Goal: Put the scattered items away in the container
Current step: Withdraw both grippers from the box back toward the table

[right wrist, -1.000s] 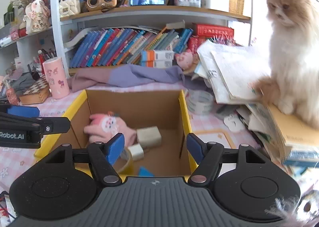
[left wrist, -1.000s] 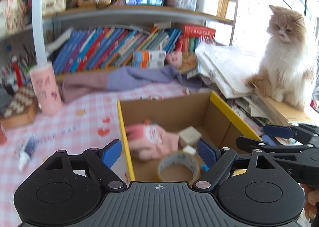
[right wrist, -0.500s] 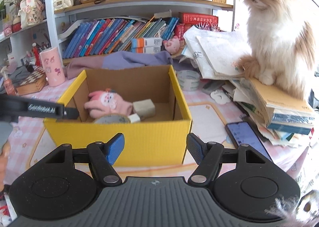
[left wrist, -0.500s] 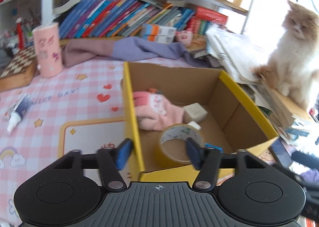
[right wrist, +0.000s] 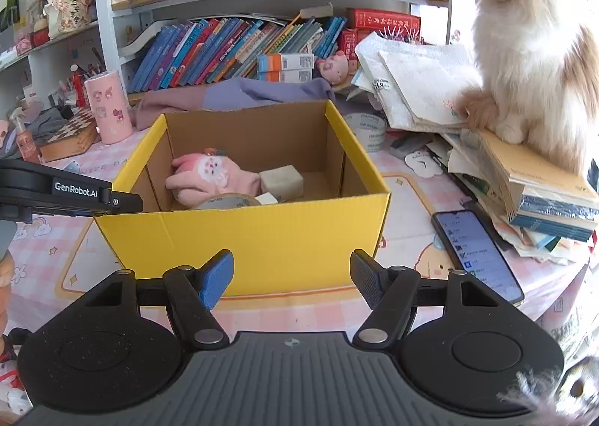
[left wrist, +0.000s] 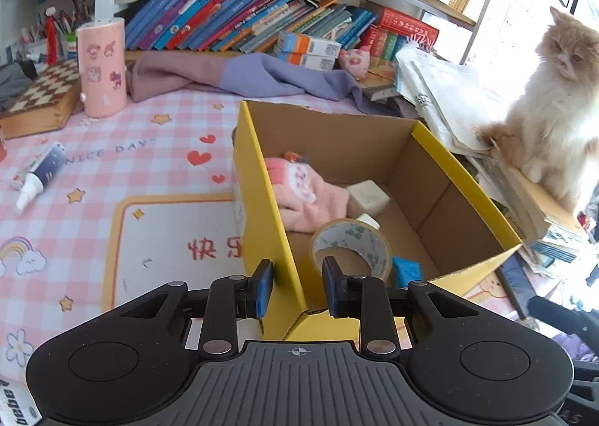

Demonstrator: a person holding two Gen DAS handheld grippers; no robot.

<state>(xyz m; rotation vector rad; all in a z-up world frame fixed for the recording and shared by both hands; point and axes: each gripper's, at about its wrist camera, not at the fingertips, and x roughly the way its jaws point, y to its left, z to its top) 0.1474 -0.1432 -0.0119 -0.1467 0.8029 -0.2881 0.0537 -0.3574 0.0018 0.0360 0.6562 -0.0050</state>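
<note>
Four things lie in your yellow box [right wrist: 239, 238]: pink plush toy [right wrist: 209, 178], beige cube [right wrist: 281, 181], tape roll [left wrist: 350, 244], blue piece [left wrist: 408, 270]. Your left gripper [left wrist: 297, 285] is closing astride the box's near-left wall, pads not yet pressing. Your right gripper [right wrist: 292, 278] hovers half-open, empty, before the box's front wall.

yellow cardboard box [right wrist: 262, 238] on pink checked table cover [right wrist: 408, 235]; inside: pink plush toy [right wrist: 209, 175], pale cube [right wrist: 281, 181], tape roll [right wrist: 224, 201] at near wall; right gripper [right wrist: 292, 278] in front of box, jaws apart, nothing between; left gripper arm [right wrist: 67, 193] at box's left corner; phone [right wrist: 475, 250] right of box; cat [right wrist: 535, 51] sitting on paper stack [right wrist: 524, 178]
</note>
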